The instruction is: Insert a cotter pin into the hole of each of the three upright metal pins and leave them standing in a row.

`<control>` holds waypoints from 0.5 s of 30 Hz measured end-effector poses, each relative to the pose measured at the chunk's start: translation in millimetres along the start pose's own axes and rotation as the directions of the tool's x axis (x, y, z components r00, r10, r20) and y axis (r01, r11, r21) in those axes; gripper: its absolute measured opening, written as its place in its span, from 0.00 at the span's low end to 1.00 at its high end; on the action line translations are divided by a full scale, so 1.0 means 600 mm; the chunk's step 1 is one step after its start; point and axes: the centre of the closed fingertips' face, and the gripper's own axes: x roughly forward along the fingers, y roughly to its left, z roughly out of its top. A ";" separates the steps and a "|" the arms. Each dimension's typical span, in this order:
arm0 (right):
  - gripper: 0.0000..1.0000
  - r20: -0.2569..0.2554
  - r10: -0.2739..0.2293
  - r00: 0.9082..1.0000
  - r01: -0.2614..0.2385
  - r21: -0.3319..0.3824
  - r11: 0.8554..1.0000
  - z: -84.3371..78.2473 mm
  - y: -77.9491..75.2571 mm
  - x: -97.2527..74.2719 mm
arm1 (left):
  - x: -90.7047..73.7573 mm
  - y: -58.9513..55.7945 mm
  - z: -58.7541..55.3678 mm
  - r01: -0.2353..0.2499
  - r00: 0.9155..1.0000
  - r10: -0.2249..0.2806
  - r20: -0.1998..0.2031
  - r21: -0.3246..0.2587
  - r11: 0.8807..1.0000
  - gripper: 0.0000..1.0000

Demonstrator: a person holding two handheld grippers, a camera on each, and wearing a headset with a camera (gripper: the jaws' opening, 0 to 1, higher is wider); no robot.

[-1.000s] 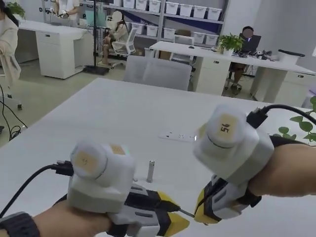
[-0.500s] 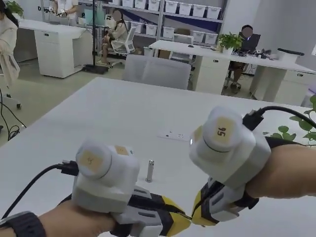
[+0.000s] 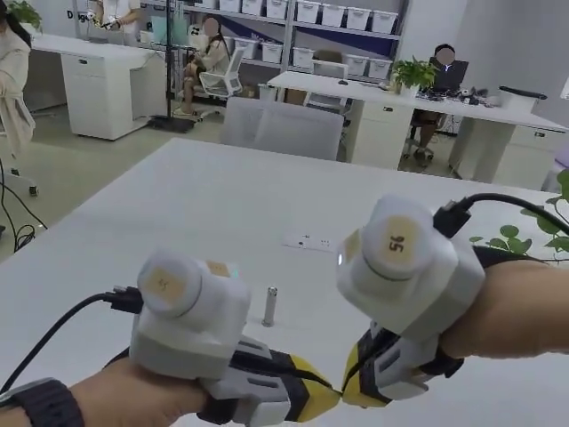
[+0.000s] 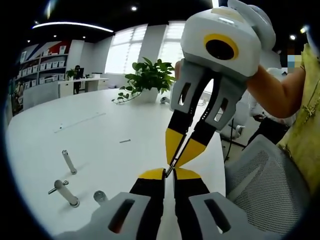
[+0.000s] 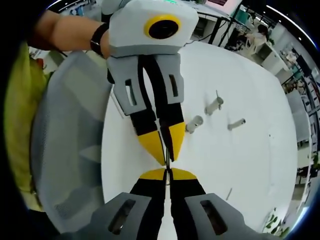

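My left gripper point(image 3: 332, 395) and right gripper point(image 3: 348, 391) meet tip to tip low over the near part of the white table point(image 3: 204, 205). A thin cotter pin point(image 4: 171, 167) runs between them; both sets of jaws look shut on it. In the left gripper view my left gripper point(image 4: 169, 173) faces the right gripper point(image 4: 176, 159). Three metal pins stand beyond: one point(image 4: 69, 161) bare, one point(image 4: 66, 193) with a cotter pin through it, one point(image 4: 100, 196) nearest. The right gripper view shows the right gripper point(image 5: 168, 174), the left gripper point(image 5: 167, 155) and the cotter pin point(image 5: 168, 164).
A loose cotter pin point(image 4: 125, 141) lies farther out on the table. A socket strip point(image 3: 308, 242) is set into the tabletop. A potted plant point(image 3: 542, 227) stands at the right edge. A mesh chair point(image 4: 260, 175) sits near the table's edge.
The right gripper has come left and down toward the left one. The bare stretch of cotter pin between the tips has shrunk to almost nothing.
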 end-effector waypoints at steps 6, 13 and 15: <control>0.02 -0.009 -0.003 1.000 0.003 -0.019 1.000 -0.002 -0.001 0.002 | 0.002 0.001 -0.002 0.004 1.000 -0.004 -0.002 -0.010 1.000 0.03; 0.02 -0.014 -0.010 1.000 0.009 -0.036 0.999 -0.003 -0.004 0.004 | 0.004 0.001 -0.003 0.010 1.000 -0.010 -0.001 -0.025 1.000 0.02; 0.02 -0.017 -0.012 1.000 0.011 -0.042 0.999 -0.004 -0.005 0.005 | 0.005 0.001 -0.003 0.014 1.000 -0.014 -0.002 -0.032 0.999 0.02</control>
